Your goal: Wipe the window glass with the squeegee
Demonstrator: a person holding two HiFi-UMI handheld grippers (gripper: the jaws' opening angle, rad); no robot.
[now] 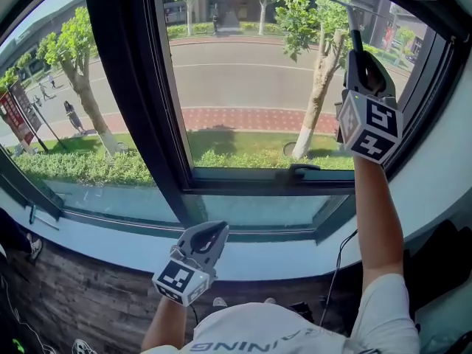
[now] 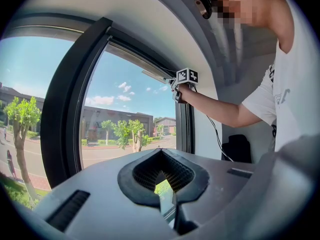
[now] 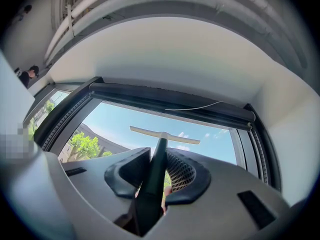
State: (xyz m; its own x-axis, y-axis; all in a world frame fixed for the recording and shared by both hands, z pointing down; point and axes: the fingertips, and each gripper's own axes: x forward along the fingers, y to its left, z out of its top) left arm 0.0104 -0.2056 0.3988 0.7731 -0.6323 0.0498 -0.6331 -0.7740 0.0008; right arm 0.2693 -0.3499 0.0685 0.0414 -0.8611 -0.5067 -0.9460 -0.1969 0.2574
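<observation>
My right gripper [image 1: 359, 54] is raised against the right window pane [image 1: 251, 87], shut on the squeegee's dark handle [image 3: 156, 166]. The pale squeegee blade [image 3: 165, 135] lies crosswise on the glass [image 3: 115, 129] just under the top frame. From the left gripper view the right gripper [image 2: 186, 77] is high up by the frame's upper right corner, with the blade [image 2: 156, 76] to its left. My left gripper [image 1: 212, 234] hangs low below the sill, away from the glass. Its jaws [image 2: 167, 184] are closed together with nothing between them.
A thick dark mullion [image 1: 133, 87] splits the window into two panes. A dark window handle [image 1: 302, 169] sits on the lower frame. Below runs a white sill [image 1: 110, 234]. A cable [image 1: 338, 268] hangs by the right arm; a dark bag [image 1: 442, 260] stands at the right.
</observation>
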